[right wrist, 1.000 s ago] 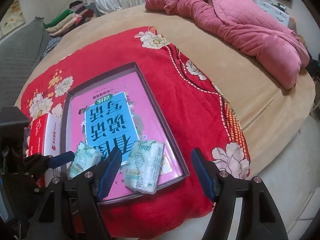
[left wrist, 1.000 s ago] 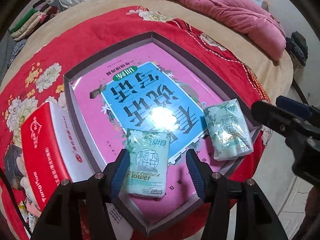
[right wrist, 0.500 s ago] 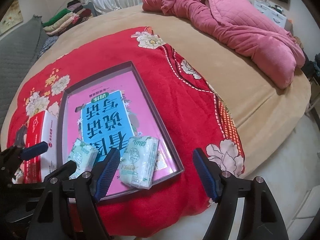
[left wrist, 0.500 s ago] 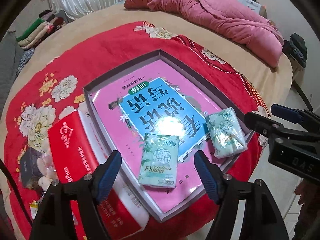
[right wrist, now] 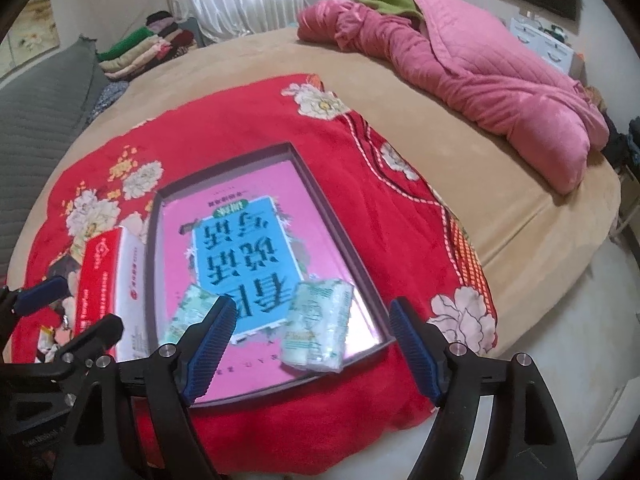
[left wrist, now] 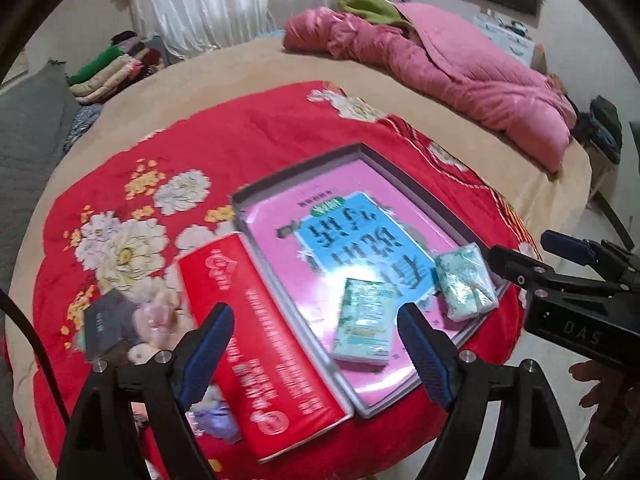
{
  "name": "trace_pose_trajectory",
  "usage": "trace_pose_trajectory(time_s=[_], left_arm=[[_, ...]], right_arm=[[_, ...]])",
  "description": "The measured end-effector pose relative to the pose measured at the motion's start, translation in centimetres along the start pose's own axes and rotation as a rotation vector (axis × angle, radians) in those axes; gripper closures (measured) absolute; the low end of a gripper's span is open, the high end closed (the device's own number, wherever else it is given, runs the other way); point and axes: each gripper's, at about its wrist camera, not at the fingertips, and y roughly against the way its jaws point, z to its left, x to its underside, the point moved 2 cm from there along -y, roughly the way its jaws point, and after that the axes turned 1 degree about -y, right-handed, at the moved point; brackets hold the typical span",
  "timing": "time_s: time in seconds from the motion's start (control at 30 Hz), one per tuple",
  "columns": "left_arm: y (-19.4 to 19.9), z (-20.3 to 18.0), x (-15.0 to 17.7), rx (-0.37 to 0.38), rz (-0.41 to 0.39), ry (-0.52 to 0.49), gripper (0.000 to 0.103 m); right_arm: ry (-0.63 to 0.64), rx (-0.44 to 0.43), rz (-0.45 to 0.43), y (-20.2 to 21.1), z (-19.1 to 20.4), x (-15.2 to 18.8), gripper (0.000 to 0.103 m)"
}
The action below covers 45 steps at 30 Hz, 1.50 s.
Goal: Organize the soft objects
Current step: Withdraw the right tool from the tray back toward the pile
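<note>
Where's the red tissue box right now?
In the left wrist view, the red tissue box lies on the red floral blanket, against the left side of the tray.

Reds, pinks and pale greens

Red blanket [left wrist: 256, 136] with white and yellow flowers; grey tray [left wrist: 412, 176] lined pink and blue; two pale green tissue packs [left wrist: 364, 320] [left wrist: 466, 282]; red box [left wrist: 256, 356]; far pink quilt [right wrist: 492, 76]; tan bed [right wrist: 248, 60].

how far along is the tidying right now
Two green tissue packs already lie in the tray. Nothing is in hand: the left tool and right tool are both open and empty. The red tissue box and the small soft items beside it on the red blanket remain outside the tray.
</note>
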Motion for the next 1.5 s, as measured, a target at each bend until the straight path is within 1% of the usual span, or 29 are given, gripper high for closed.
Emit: trace_pose_trajectory(time_s=[0.3, 0.47, 0.6, 0.77, 1.07, 1.3, 1.5], left_arm=[[2.8, 6.4, 1.7, -0.036, -0.007, 0.108, 0.019], [4.2, 10.0, 3.0, -0.071, -0.016, 0.153, 0.019], [5.3, 13.7, 4.3, -0.090, -0.005, 0.216, 0.019], [6.5, 18.0, 6.0, -0.146, -0.008, 0.272, 0.019], [8.0, 25.0, 9.7, -0.186, -0.005, 0.389, 0.019], [8.2, 28.4, 12.4, -0.212, 0.002, 0.454, 0.019], [7.3, 29.8, 14.2, -0.208, 0.018, 0.491, 0.019]], right_arm=[[0.048, -0.043, -0.058, 2.1, 4.3, -0.5, 0.022], [0.088, -0.055, -0.065, 2.5, 7.0, -0.5, 0.022], [0.124, -0.076, -0.065, 3.0, 9.5, -0.2, 0.022], [0.175, -0.104, -0.075, 3.6, 12.8, 0.4, 0.022], [0.257, -0.155, -0.072, 4.1, 18.4, 1.9, 0.022], [0.327, -0.201, -0.052, 3.7, 22.6, 3.6, 0.022], [0.373, -0.227, -0.030, 2.9, 25.0, 5.4, 0.022]])
